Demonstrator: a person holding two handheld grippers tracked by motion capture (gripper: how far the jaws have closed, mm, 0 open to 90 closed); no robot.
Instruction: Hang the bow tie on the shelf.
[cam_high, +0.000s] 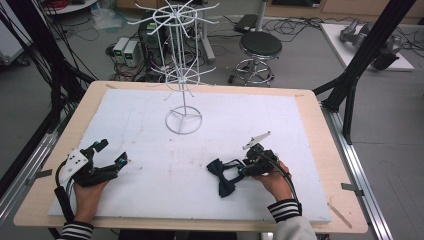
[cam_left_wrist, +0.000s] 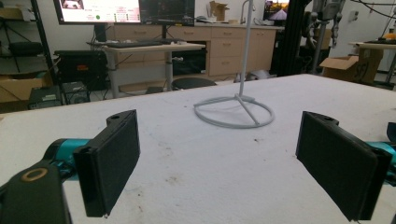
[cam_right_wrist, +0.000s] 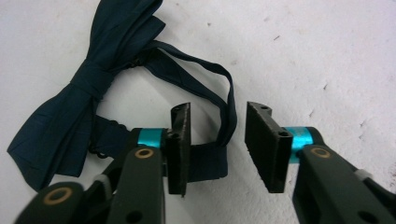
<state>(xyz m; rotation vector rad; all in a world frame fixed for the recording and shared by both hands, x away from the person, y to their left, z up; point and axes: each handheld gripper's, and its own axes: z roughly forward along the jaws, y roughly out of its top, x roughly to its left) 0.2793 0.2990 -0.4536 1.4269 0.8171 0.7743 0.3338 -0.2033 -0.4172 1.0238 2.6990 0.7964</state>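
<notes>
Bow tie (cam_high: 220, 176) lies with its long axis running near-to-far, strap loop between the right gripper (cam_high: 243, 169)'s parted jaws.

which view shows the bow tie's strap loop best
The right gripper view: the bow tie lies close up, and its strap loop curves between the right gripper jaws, which stand apart with a gap at the strap. The high view shows the tie small, the strap mostly hidden by the gripper. The left gripper view faces the white stand.
</notes>
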